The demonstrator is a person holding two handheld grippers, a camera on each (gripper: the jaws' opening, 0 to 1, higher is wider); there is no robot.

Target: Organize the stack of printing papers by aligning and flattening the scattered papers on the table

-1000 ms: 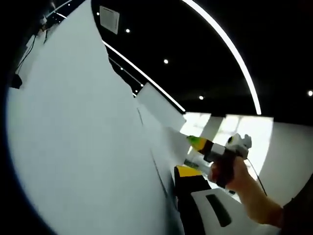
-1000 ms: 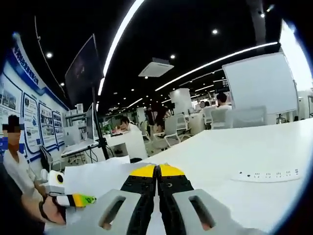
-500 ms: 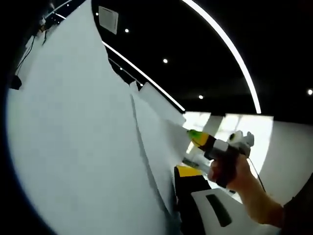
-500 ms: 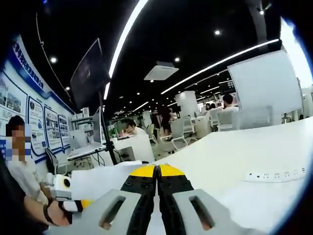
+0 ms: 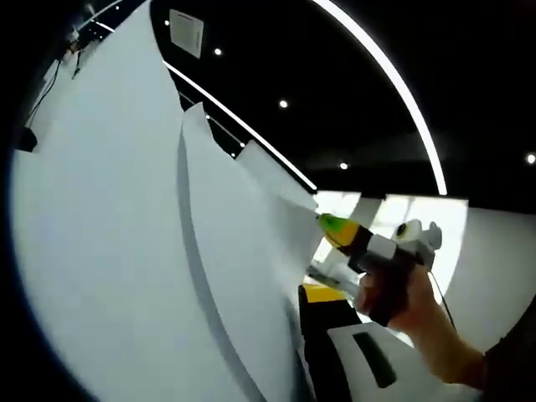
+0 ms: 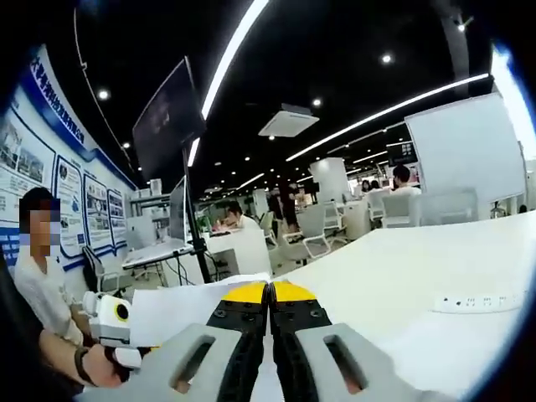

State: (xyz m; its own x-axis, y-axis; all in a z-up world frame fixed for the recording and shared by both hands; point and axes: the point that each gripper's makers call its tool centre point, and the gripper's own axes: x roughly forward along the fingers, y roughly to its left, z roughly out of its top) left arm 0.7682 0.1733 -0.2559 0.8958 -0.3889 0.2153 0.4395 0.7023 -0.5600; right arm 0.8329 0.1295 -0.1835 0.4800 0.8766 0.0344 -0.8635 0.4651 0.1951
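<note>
While the right gripper (image 6: pixel 270 289) clamps shut on the papers (image 5: pixel 126 251), which hide the left gripper (image 5: pixel 322 295) from nine o'clock, that gripper's opening stays undeterminable.

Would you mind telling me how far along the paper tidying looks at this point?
Partly done. The papers are gathered and lifted, held on edge. In hand: the right gripper is shut with a sheet edge between its jaws; the left gripper sits against the sheets, its grip hidden. Left: one sheet bows out from the rest, so the edges need aligning and the stack laying flat on the table.
</note>
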